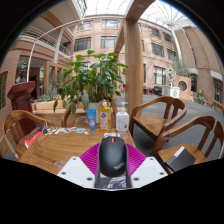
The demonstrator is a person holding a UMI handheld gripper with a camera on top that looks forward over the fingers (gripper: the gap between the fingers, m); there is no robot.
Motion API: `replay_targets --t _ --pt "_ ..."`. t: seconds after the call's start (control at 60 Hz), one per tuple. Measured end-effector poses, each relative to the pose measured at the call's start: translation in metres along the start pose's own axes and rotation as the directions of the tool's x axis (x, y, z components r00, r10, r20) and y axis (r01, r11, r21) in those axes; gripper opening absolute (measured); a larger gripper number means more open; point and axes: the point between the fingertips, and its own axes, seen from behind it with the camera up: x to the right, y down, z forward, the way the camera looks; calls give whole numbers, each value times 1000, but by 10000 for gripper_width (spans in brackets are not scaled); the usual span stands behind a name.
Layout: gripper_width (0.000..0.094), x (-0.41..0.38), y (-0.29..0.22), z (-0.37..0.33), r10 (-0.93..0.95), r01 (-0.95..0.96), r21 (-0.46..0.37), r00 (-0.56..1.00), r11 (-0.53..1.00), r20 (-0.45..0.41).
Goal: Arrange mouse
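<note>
A black computer mouse (112,155) with a red scroll wheel sits between the magenta pads (92,159) of my gripper (112,163). Both fingers press against its sides. The mouse points away from me, over the wooden table (60,150). Its underside and whether it touches the table are hidden.
Several bottles (104,116) and a potted plant (92,80) stand at the table's far side. Wooden chairs (158,112) stand around the table. A dark flat object (181,158) lies to the right, small items (34,135) lie to the left.
</note>
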Motion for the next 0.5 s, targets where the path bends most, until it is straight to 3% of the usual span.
replay_targets --t 0.267,0.433,0.5 --pt "355 34 135 92 -44 24 -288 997 957 -63" --pt "475 38 160 98 -46 19 -336 996 942 -71" --pt "652 39 149 89 -49 20 -323 995 946 -83"
